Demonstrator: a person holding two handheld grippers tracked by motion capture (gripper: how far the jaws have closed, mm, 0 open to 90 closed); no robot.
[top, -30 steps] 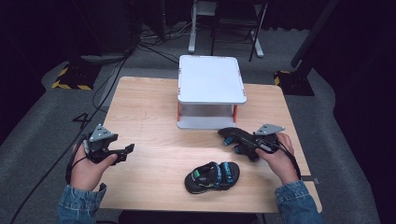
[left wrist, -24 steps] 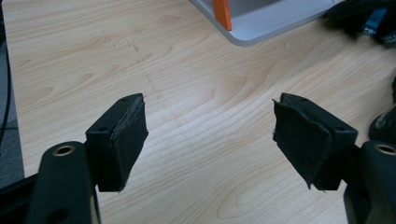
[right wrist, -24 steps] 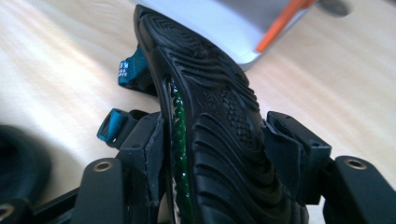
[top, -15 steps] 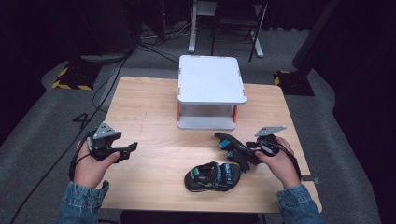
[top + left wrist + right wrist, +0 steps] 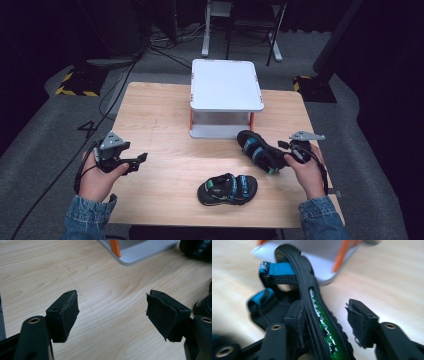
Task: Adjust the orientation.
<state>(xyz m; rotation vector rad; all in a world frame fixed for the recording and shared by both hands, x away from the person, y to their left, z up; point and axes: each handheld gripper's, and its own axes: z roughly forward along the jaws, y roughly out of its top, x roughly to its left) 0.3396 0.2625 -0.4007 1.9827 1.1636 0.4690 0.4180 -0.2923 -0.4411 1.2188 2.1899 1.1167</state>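
The sandal (image 5: 260, 150) sits between the jaws of my right claw (image 5: 278, 159), right of centre on the counter (image 5: 160, 120); one jaw touches it, the other stands clear. A second sandal (image 5: 227, 188) lies nearer me. My left claw (image 5: 141, 160) is spread, empty. The white stand (image 5: 225, 85) sits farther off.
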